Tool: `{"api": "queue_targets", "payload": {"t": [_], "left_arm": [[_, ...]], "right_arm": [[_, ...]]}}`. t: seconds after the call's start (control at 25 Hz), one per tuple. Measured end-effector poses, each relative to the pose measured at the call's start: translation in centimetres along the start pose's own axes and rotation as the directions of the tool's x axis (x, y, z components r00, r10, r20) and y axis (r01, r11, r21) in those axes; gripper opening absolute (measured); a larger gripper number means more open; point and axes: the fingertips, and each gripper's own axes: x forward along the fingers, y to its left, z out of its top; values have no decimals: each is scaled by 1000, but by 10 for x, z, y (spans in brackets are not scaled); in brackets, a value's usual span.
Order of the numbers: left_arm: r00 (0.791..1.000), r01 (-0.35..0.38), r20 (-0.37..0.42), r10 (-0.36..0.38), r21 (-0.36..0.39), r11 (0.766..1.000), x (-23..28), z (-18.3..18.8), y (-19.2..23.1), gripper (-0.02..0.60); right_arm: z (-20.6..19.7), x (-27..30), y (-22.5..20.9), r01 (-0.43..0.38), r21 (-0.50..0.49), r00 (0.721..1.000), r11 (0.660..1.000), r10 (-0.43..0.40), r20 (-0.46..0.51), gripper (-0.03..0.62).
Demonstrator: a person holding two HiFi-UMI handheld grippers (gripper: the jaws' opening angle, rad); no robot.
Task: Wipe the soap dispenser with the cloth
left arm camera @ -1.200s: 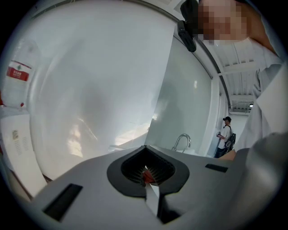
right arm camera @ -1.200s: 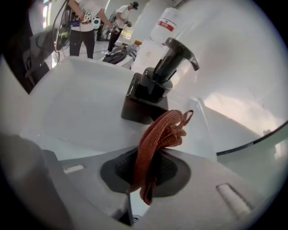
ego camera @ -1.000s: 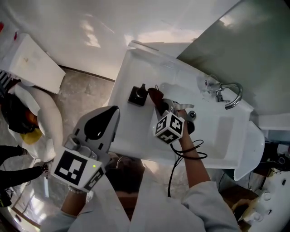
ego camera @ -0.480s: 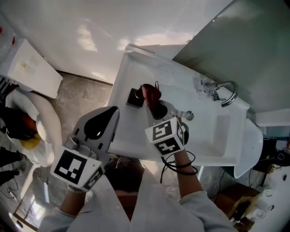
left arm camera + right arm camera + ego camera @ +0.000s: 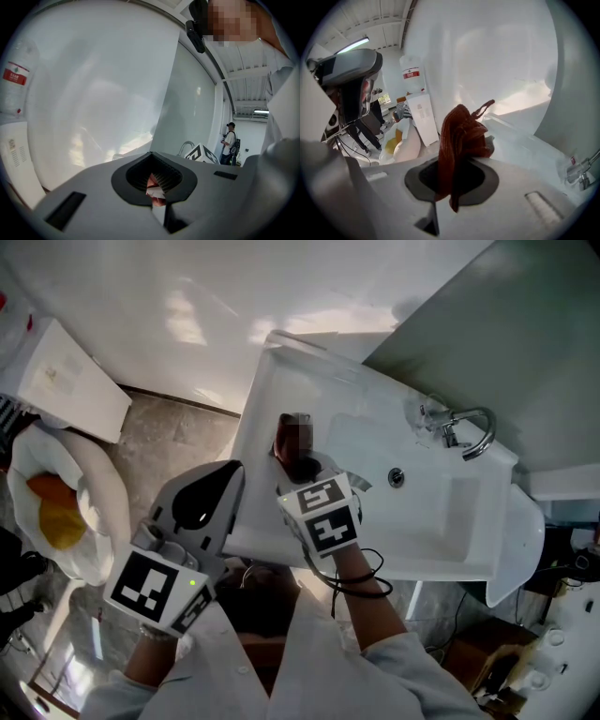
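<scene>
Right gripper (image 5: 452, 180) clamped on crumpled rust-red cloth (image 5: 461, 133) | I held it over dark soap dispenser (image 5: 280, 444), left end of white sink (image 5: 450, 521), for wiping | my left gripper (image 5: 154, 201) closed, kept clear.

Dark red cloth (image 5: 461, 136) in right gripper (image 5: 302, 470), over left ledge of white ceramic sink (image 5: 450, 521). Chrome tap (image 5: 466, 432) at far right. Left gripper (image 5: 225, 480) apart, beyond sink's left edge.

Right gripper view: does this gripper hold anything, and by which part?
Yes. The right gripper holds the red-brown cloth. Its jaws are shut on the cloth's lower, bunched part, and the rest stands up beyond the jaws.
</scene>
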Motion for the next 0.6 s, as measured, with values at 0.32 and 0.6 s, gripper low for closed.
{"api": "queue_targets", "payload": {"t": [0.32,0.6], "left_arm": [[1000,-15,-11,15,-14,1000,-6,-3,10,4],[1000,-24,-17,24,-25,999,-8,-8,13,4]], "right_arm": [[-28,47,5,-13,69,996,998,20,-90,55],[-61,72,9,-23,58,974,998,35,-223,55]]}}
